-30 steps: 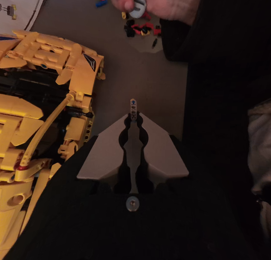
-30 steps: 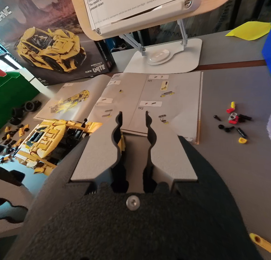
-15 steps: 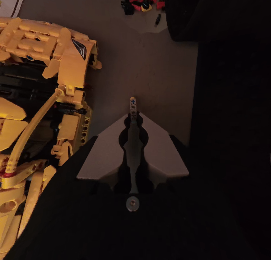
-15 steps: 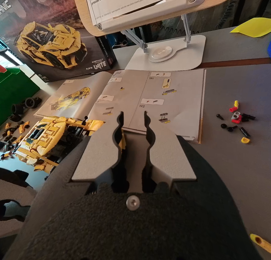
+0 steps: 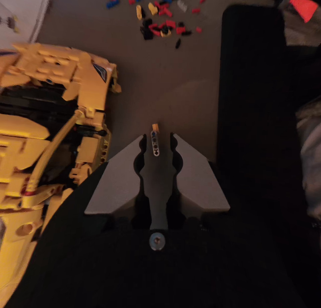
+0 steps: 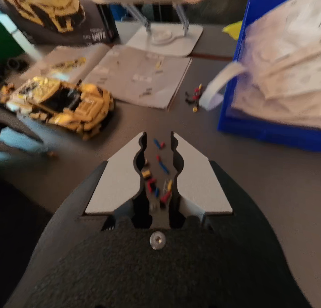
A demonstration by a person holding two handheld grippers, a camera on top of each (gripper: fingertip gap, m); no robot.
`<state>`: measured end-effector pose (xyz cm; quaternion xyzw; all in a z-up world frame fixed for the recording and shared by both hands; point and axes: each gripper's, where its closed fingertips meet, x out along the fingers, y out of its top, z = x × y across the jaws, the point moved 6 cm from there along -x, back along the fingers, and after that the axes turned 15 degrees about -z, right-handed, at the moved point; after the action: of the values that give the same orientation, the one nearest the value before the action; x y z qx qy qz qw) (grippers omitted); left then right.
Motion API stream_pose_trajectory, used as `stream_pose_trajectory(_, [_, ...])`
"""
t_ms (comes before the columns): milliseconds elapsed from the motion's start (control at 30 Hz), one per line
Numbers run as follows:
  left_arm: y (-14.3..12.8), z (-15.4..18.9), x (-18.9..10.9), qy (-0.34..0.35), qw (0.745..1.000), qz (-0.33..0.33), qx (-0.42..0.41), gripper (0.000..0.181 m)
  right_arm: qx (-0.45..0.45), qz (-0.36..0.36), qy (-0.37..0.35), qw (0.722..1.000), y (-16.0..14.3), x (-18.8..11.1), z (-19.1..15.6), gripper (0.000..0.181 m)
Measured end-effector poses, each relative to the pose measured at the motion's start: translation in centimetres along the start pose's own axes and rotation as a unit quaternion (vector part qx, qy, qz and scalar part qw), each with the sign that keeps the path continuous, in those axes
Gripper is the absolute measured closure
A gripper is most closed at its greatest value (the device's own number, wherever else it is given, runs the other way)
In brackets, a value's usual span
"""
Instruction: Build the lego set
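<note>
Left gripper (image 5: 157, 134), jaws apart and empty: a small grey beam (image 5: 155, 145) with a yellow pin lay on the table between its tips, touching neither. Right gripper (image 6: 158, 134), also parted and empty, hung over loose red, blue and yellow pieces (image 6: 157, 180). Step judged: part selection; next, a precise pinch. The yellow car (image 6: 64, 105) stood beyond, left.

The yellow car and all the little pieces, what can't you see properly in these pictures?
- Yellow car: left wrist view, cut off by the left edge and partly behind the left hand-held gripper; blurred.
- Small grey beam: lies between the open fingers; whether it rests on the table is unclear.
- Loose pieces: right wrist view, blurred, partly hidden by the right hand-held gripper.
- Instruction booklet: too blurred to read.
</note>
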<state>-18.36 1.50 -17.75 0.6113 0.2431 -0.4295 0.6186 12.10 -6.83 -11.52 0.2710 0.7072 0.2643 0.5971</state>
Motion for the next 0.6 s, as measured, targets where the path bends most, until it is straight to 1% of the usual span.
stream_pose_trajectory(33, [0.3,-0.2,-0.6,0.004,1.0,0.025,0.0,0.154,-0.003,-0.018,-0.003,1.0,-1.6,-0.6,0.2,0.157])
stream_pose_trajectory(133, [1.2,-1.1,-2.7,0.03,0.994,0.106,-0.011,0.154,-0.025,-0.061,-0.047,0.997,-5.7,-1.5,0.3,0.159])
stream_pose_trajectory(200, [1.6,-1.7,-4.1,0.048,0.986,0.155,-0.023,0.154,-0.015,-0.091,-0.063,0.994,-7.4,-1.1,0.2,0.159])
stream_pose_trajectory(267, [1.8,-2.2,-5.1,0.058,0.979,0.19,-0.036,0.154,-0.006,-0.102,-0.056,0.993,-8.2,-0.4,0.0,0.16])
stream_pose_trajectory(367, [1.6,-2.6,-5.6,0.061,0.976,0.203,-0.049,0.154,-0.017,-0.107,-0.04,0.993,-8.1,0.7,-0.6,0.16])
stream_pose_trajectory(500, [1.4,-2.6,-5.2,0.061,0.979,0.189,-0.052,0.154,-0.064,-0.151,-0.051,0.985,-8.2,2.5,-1.4,0.165])
stream_pose_trajectory(600, [1.5,-2.5,-5.1,0.066,0.979,0.186,-0.047,0.154,-0.067,-0.165,-0.051,0.983,-8.6,3.1,-1.1,0.167])
